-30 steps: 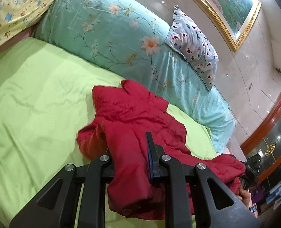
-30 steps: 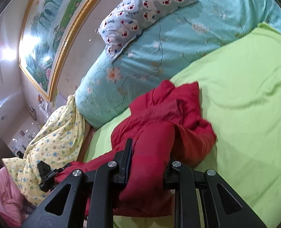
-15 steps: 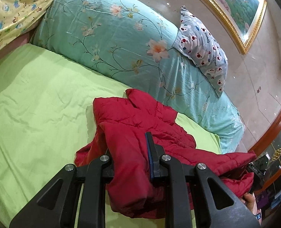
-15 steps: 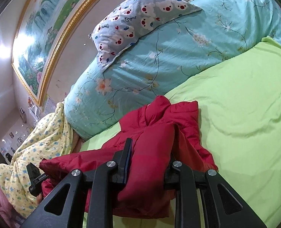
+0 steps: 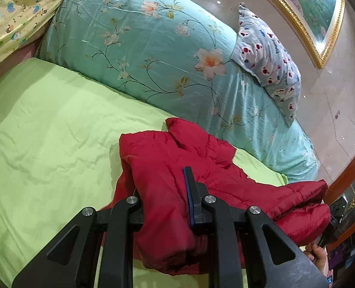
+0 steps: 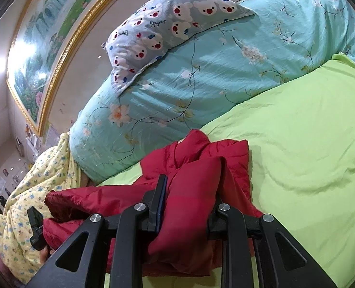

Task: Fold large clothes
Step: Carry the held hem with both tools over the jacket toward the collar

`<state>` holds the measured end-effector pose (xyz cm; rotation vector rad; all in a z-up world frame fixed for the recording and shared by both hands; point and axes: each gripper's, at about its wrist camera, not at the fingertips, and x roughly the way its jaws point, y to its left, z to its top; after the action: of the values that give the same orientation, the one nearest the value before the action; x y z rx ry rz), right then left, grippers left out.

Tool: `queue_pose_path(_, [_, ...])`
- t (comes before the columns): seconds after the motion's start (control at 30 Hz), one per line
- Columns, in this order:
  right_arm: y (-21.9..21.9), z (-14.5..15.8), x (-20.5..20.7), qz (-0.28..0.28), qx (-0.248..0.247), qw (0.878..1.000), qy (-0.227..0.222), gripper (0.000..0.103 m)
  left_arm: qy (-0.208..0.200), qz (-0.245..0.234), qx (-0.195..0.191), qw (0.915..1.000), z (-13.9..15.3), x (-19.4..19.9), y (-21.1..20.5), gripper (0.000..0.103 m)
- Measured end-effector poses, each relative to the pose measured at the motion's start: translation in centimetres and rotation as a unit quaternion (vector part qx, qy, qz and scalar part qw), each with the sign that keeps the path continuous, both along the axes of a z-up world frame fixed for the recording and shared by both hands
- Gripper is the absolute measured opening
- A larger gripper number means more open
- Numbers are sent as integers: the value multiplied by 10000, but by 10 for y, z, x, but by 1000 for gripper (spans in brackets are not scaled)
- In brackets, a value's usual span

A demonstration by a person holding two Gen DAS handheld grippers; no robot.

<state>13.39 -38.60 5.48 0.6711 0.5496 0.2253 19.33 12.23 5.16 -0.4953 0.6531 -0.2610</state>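
A red quilted jacket (image 5: 177, 153) lies bunched on the green bedsheet (image 5: 45, 132). My left gripper (image 5: 163, 182) is shut on a thick fold of the red jacket, with the cloth bulging between the fingers. In the right wrist view the same jacket (image 6: 216, 153) lies on the green sheet (image 6: 309, 144), and my right gripper (image 6: 189, 184) is shut on another thick fold of it. The jacket's edge stretches between the two grippers; its far collar end rests on the sheet. The other gripper shows at the edge of each view.
A rolled turquoise floral duvet (image 5: 153, 48) lies along the far side of the bed, with a grey bear-print pillow (image 5: 268, 55) on top. A yellow printed quilt (image 6: 33, 192) is bunched at one end. A gold-framed painting (image 6: 45, 48) hangs on the wall behind.
Both grippers have drawn back and apart with the jacket, pulling it flatter and stretching its edge between them. The grips have not changed.
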Motion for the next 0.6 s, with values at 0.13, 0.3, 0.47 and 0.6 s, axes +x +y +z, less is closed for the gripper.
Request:
queue_pose_path(0.13, [-3,-4,17,-164,-136,9997,86,23,88,134,55,9999,-6,18,-1,18])
queue_pose_path(0.3, [-1,-13,40,-300,-332,9987,242,24,185,254,211,9993,-18,43,-8,18])
queue_pose_path(0.47, [3,-25,64,-399,-561,9968,411,24,341,384,458,9976,-36,69,-16,18])
queue_pose_path(0.6, [4,-39,81,-459,-658,9952,553,25,479,412,579,9963,-52,90,-21,18])
